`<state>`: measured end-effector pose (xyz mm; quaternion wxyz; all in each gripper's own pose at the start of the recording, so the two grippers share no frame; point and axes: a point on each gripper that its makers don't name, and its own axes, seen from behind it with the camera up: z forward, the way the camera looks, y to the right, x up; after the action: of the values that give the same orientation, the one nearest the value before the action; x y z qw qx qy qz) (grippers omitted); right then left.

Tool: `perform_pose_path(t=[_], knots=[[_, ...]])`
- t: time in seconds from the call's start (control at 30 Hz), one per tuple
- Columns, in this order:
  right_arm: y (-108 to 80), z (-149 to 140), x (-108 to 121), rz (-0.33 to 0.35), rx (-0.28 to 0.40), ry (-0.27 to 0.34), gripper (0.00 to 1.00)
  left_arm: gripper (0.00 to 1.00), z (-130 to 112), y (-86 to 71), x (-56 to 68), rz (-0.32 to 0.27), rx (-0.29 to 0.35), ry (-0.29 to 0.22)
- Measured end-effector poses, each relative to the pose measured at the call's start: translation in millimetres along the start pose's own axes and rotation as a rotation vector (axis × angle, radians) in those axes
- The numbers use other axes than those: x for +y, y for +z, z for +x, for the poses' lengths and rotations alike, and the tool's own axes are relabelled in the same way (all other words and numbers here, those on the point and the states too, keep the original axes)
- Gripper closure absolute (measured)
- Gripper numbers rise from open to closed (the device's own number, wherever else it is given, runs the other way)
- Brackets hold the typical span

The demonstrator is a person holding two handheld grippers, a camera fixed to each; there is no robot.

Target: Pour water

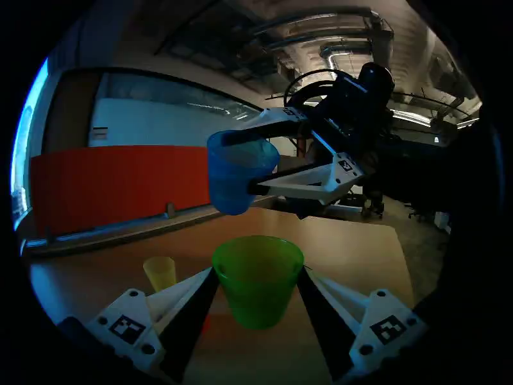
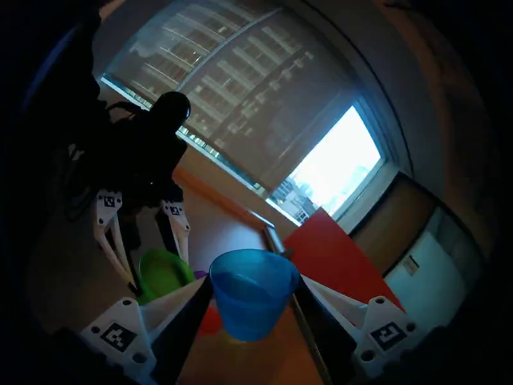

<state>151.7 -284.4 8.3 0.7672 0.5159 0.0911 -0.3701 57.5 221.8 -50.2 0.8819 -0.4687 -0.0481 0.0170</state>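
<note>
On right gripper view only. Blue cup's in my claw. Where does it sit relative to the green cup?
Observer: In the left gripper view the blue cup hangs above the green cup, apart from it.
Operator: Pouring yet?
Observer: No stream visible. The blue cup's rim faces up.
Operator: Anything else nearby?
Observer: A yellow cup stands on the table, beside the green cup.

surface — wooden table | on it — 1 yellow cup, upright, near the far edge
</note>
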Motion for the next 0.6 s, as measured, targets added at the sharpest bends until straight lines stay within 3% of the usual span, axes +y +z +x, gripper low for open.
perform_pose_path(t=[0.6], knots=[[5.5, 1.2, 1.3, 0.006, -0.026, -0.115, 0.09, 0.15, 0.9, -1.0, -0.1, 0.001, 0.007, -0.001]])
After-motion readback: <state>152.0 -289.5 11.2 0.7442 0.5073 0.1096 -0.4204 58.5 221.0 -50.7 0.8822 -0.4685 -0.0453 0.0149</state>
